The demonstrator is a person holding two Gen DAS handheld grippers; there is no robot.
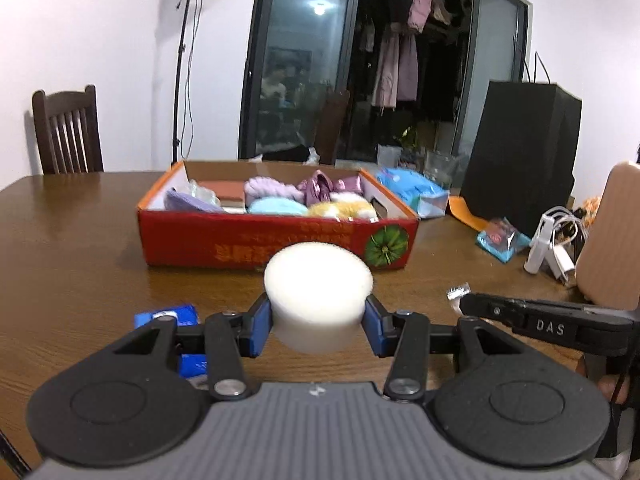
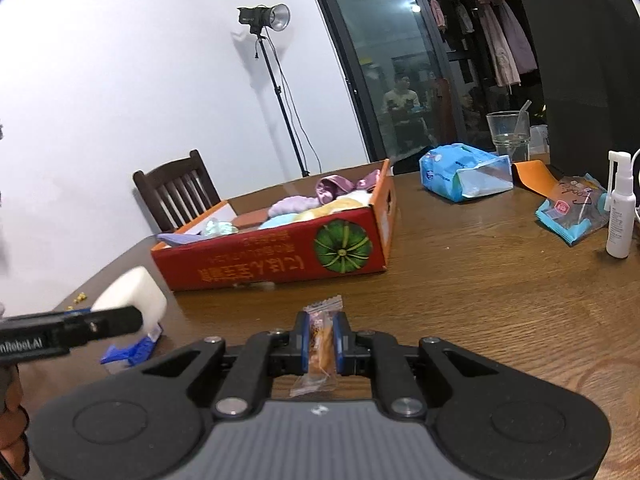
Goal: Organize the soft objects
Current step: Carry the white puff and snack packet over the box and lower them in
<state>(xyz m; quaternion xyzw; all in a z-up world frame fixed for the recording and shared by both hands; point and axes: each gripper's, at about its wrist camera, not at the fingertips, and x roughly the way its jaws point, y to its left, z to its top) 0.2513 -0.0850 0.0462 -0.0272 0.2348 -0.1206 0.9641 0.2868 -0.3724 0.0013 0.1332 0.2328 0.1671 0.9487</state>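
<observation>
My left gripper (image 1: 319,320) is shut on a white round sponge (image 1: 318,292) and holds it above the table, just in front of the red cardboard box (image 1: 276,240). The box holds several soft things: purple, blue, yellow and pink pieces. In the right wrist view the sponge (image 2: 134,294) and the left gripper's finger show at the left, near the box (image 2: 272,256). My right gripper (image 2: 321,340) is shut on a small clear snack packet (image 2: 320,344) with an orange stick inside, held above the table.
Blue packets (image 1: 176,316) lie on the wooden table (image 1: 60,240) under my left gripper. A blue tissue pack (image 2: 464,176), a plastic cup (image 2: 508,136), a snack bag (image 2: 572,212), a spray bottle (image 2: 620,208) and a black bag (image 1: 520,152) stand at the right. A chair (image 1: 66,132) is behind.
</observation>
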